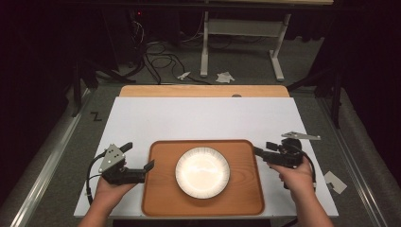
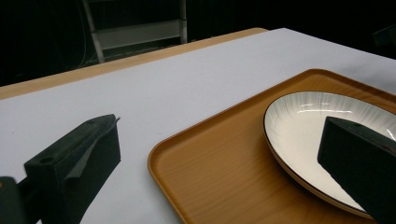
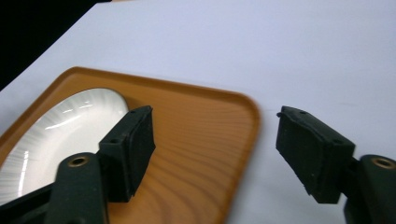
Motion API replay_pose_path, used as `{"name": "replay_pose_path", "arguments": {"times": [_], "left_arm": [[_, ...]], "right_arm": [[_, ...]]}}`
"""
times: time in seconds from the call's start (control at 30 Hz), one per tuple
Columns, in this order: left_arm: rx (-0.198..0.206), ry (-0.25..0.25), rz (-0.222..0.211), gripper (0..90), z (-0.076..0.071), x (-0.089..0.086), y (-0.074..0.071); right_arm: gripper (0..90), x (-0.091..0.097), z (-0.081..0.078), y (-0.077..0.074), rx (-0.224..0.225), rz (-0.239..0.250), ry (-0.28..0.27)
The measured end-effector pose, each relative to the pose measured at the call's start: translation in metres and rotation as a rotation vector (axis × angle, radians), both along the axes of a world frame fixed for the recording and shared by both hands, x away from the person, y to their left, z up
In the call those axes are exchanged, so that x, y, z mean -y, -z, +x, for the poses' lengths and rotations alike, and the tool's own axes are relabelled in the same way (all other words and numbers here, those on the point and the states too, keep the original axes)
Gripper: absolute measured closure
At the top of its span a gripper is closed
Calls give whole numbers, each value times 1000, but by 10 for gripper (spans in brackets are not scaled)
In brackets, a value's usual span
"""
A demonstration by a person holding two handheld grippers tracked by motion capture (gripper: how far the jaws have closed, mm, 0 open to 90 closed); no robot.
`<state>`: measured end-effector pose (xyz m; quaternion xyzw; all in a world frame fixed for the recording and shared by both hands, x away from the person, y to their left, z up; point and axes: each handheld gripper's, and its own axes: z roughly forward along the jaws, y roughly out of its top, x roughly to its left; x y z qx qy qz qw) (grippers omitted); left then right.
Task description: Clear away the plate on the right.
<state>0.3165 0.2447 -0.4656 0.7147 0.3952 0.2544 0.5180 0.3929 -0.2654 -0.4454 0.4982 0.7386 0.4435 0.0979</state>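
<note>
A brown wooden tray (image 1: 161, 189) lies at the front middle of the white table sheet, with a white dark-rimmed plate (image 1: 202, 171) at its centre. My left gripper (image 1: 138, 157) stands open at the tray's left edge, one jaw over the sheet and one over the tray. In the left gripper view the tray (image 2: 219, 177) corner and the plate (image 2: 303, 121) lie between the jaws of that gripper (image 2: 222, 135). My right gripper (image 1: 265, 149) is open at the tray's right edge. In its own view the gripper (image 3: 215, 121) straddles the tray (image 3: 196, 140) corner, with the plate (image 3: 70, 126) to the left. Neither gripper holds anything.
The white sheet (image 1: 198, 118) covers a wooden table whose bare far edge (image 1: 203, 91) shows. A small grey card (image 1: 335, 182) lies near the sheet's right edge. Beyond the table, cables (image 1: 158, 59), paper scraps (image 1: 225, 76) and a white desk frame (image 1: 204, 47) stand on the floor.
</note>
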Motion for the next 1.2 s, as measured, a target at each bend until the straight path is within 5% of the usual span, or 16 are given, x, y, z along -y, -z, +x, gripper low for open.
{"name": "replay_pose_path", "arguments": {"times": [0.1,0.27,0.4,0.5,0.63,1.2], "left_arm": [[-6,0,2,2,0,0,1],[-12,-2,7,2,1,0,2],[-20,-3,0,2,2,-1,2],[-21,5,-2,2,2,0,2],[-25,17,11,2,2,4,3],[-17,17,10,2,2,6,3]], "right_arm": [[193,21,-7,-3,40,-7,51],[0,46,-18,3,111,-105,137],[0,64,-36,5,170,-113,181],[0,71,-54,12,179,-59,189],[0,73,-68,16,222,-101,179],[0,73,-65,21,220,-114,184]]}}
